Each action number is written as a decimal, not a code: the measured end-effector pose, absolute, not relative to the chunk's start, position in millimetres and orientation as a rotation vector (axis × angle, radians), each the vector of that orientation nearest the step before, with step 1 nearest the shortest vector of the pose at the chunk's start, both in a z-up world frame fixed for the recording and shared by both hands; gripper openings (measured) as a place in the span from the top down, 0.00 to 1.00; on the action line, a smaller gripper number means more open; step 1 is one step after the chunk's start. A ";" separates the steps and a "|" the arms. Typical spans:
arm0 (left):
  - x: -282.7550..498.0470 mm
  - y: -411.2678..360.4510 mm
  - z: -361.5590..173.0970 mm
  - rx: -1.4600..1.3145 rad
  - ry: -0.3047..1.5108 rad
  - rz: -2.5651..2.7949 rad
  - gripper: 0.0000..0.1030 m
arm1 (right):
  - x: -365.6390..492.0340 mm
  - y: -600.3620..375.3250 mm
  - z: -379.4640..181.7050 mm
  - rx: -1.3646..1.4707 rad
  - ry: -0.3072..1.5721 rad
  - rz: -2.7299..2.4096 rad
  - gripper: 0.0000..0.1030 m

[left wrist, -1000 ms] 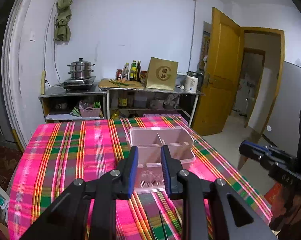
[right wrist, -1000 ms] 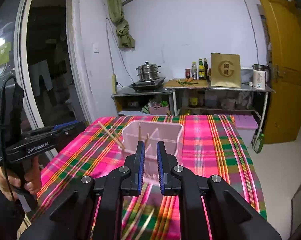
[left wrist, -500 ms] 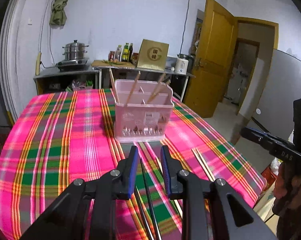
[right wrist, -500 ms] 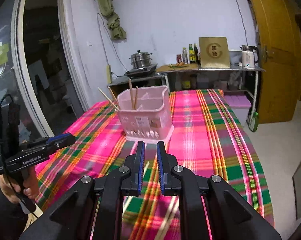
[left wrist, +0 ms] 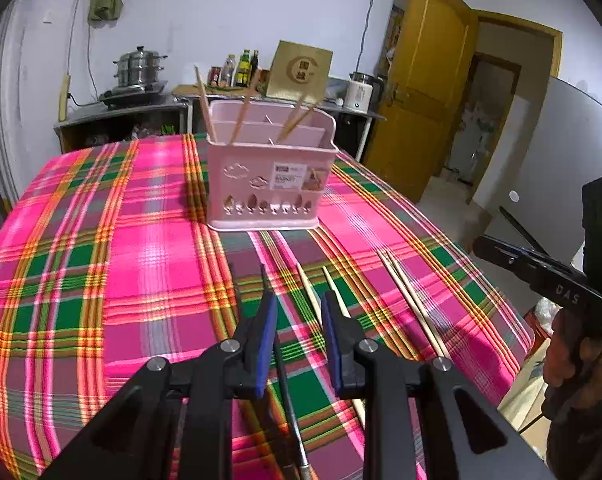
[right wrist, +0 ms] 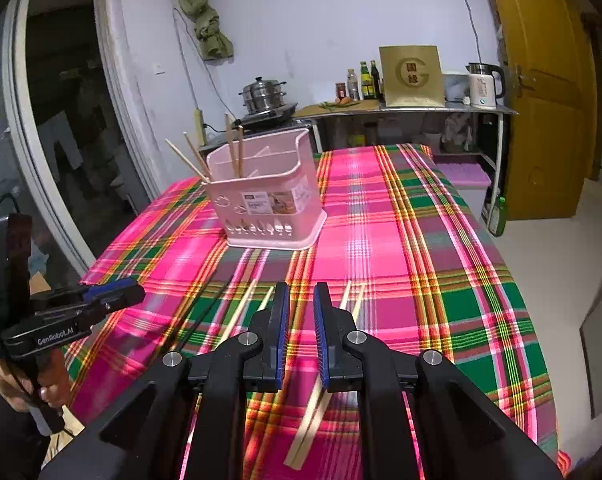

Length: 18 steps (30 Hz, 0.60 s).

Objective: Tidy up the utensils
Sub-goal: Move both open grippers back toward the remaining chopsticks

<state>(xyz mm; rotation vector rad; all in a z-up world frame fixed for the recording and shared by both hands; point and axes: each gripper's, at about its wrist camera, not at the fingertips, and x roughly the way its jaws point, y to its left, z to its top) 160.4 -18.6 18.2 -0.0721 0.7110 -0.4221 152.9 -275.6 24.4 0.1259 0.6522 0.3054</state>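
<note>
On the plaid tablecloth [left wrist: 101,216], the pink utensil caddy [left wrist: 269,184] stands mid-table holding wooden chopsticks [left wrist: 203,100], loose chopsticks [right wrist: 313,412] lie near the front edge, and left gripper [left wrist: 299,300] and right gripper [right wrist: 299,294] hover narrow-jawed, empty.

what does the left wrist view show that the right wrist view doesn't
Only the left view: an open doorway beside the yellow door, and a dark chopstick running under the left claw. Only the right view: a dark glass door and a green bottle on the floor. Both: the pink holder with chopsticks standing in it, and the plaid cloth.
</note>
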 end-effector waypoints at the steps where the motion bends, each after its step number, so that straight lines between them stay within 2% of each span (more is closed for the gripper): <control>1: 162.9 -20.8 16.1 -0.073 0.721 -0.426 0.77 | 153.8 -276.3 22.3 0.124 0.656 0.303 0.88; 18: 213.8 -51.4 -27.1 -0.057 0.902 -0.399 0.77 | 195.1 -274.8 -20.6 0.101 0.783 0.261 0.88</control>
